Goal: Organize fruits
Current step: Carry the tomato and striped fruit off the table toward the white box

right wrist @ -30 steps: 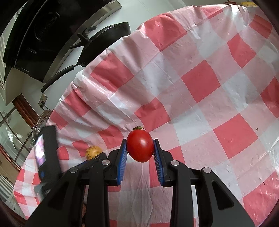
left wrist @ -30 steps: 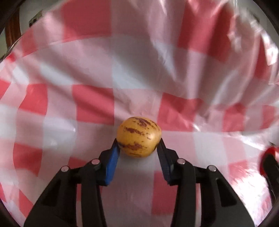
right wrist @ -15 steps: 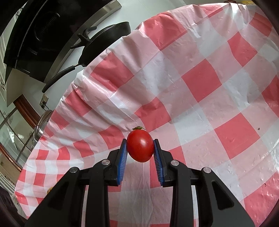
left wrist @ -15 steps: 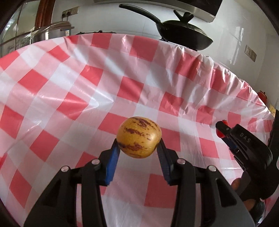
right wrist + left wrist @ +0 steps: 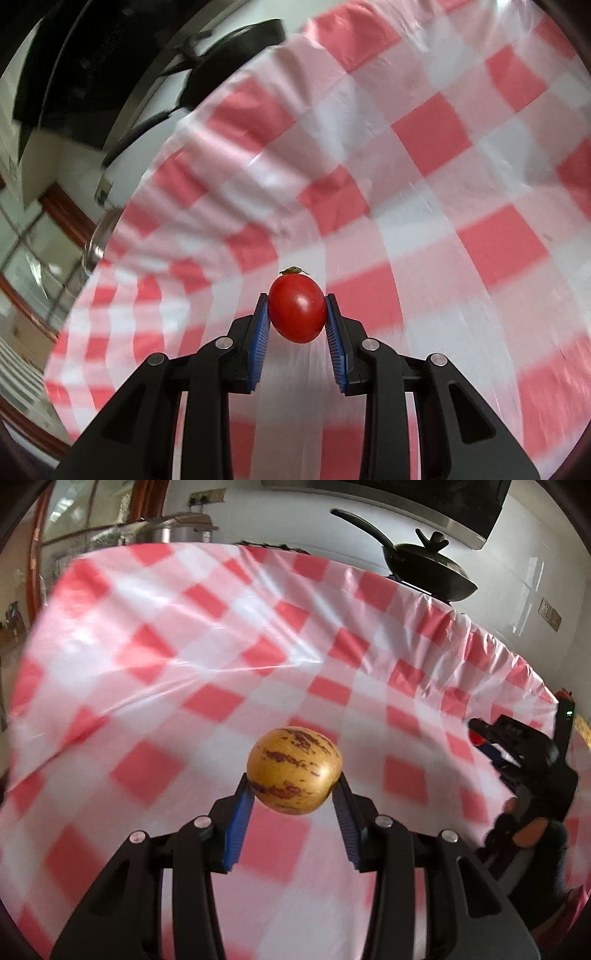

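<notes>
above the checked cloth [image 5: 155, 686], left tool [image 5: 293, 786] grips melon [image 5: 293, 770], right tool [image 5: 296, 314] grips tomato [image 5: 296, 308].

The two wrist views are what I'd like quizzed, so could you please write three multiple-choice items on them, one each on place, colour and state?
1. Where is the black pan?
A. past the table's far edge
B. under the left gripper
C. beside the tomato

2. What colours is the tablecloth?
A. blue and white
B. red and white
C. plain green

3. What is the right gripper doing?
A. open, empty
B. shut on the tomato
C. shut on the yellow fruit

Answers: 1 A, it stands beyond the cloth's edge; 2 B, red and white checks; 3 B, both pads press the tomato.
</notes>
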Available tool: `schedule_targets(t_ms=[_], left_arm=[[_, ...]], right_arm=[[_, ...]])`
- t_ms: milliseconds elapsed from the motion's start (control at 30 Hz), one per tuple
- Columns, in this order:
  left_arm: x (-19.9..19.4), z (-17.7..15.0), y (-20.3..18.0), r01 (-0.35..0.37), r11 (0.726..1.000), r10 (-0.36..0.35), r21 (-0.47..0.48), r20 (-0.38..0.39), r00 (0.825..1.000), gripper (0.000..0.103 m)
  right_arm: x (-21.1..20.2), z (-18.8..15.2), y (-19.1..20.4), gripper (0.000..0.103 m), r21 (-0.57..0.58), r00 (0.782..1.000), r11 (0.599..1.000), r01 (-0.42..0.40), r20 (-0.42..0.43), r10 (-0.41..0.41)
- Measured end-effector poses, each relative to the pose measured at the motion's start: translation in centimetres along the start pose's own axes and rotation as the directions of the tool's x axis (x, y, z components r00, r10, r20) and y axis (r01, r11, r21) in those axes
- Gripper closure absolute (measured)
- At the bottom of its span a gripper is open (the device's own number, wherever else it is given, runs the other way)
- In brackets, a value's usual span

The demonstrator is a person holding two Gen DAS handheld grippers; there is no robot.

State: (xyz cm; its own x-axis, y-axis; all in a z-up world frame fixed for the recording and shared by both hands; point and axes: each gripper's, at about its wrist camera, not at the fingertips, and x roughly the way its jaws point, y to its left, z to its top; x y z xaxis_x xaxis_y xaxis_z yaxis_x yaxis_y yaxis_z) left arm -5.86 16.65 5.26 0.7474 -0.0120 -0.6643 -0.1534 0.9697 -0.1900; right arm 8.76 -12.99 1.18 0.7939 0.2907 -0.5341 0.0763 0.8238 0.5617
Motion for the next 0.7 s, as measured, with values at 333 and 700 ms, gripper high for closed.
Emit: schedule_targets(t_ms=[333, 700], left_arm=[[-7.0, -5.5, 7.6, -0.056, 0.998, 0.056, -0.004, 0.002, 0.998, 0.059], [-11.8, -9.4, 12.4, -0.103, 0.995, 0.103, -0.005, 0.024, 0.994, 0.059]], right_arm=[[-7.9, -11.8, 6.6, 0.073, -0.155, 0.987, 0.983, -0.096, -0.144, 0.074], [-12.7, -20.3, 13.3, 0.073, -0.400, 0.966, 0.896, -0.192, -0.239, 0.100]])
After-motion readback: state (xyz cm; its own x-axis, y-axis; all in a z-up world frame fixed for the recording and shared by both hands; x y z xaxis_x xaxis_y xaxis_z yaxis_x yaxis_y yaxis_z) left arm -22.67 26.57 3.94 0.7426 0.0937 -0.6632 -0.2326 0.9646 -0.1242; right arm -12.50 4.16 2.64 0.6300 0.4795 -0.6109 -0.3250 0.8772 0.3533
